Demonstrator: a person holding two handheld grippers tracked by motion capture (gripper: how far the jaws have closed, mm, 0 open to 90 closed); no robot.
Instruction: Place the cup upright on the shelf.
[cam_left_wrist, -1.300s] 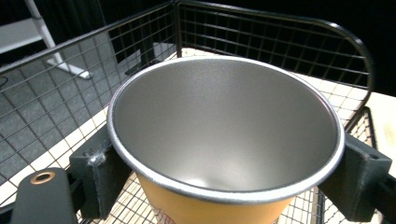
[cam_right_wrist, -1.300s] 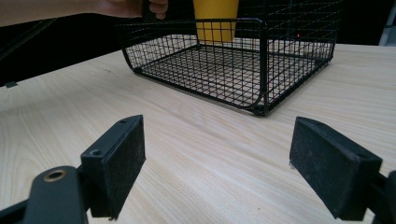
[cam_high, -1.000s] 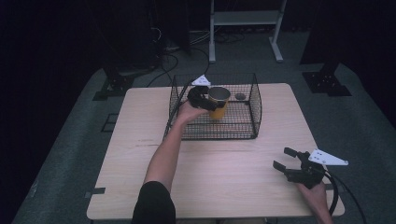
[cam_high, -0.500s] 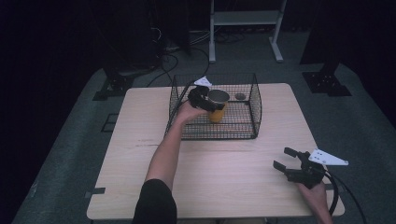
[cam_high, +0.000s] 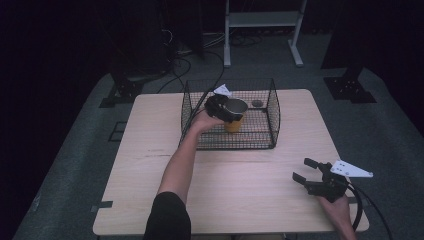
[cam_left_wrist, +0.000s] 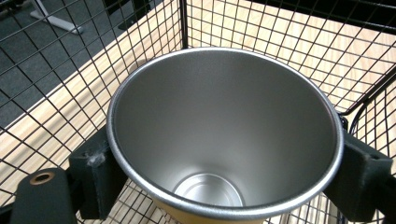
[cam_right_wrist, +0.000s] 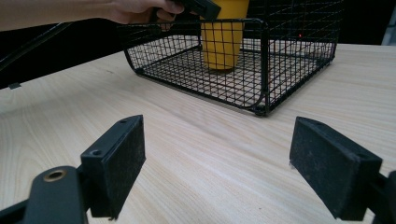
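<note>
Little has changed over the last second: your left gripper (cam_high: 220, 107) still has the yellow cup (cam_high: 234, 120) clamped at its rim, inside the wire basket (cam_high: 272, 107), and the cup seems to have sunk only slightly toward the basket floor. That suggests you are at the point of setting it down, not yet releasing. In the left gripper view the jaws press on both sides of the cup's steel rim (cam_left_wrist: 224, 130). From the right gripper view the cup's base looks down on the mesh, though the wires blur that contact. Your right gripper (cam_high: 315, 179) rests near the counter (cam_high: 150, 165) edge, jaws wide apart and empty. A small dark thing (cam_high: 257, 103) in the basket's far corner is too small to name.
</note>
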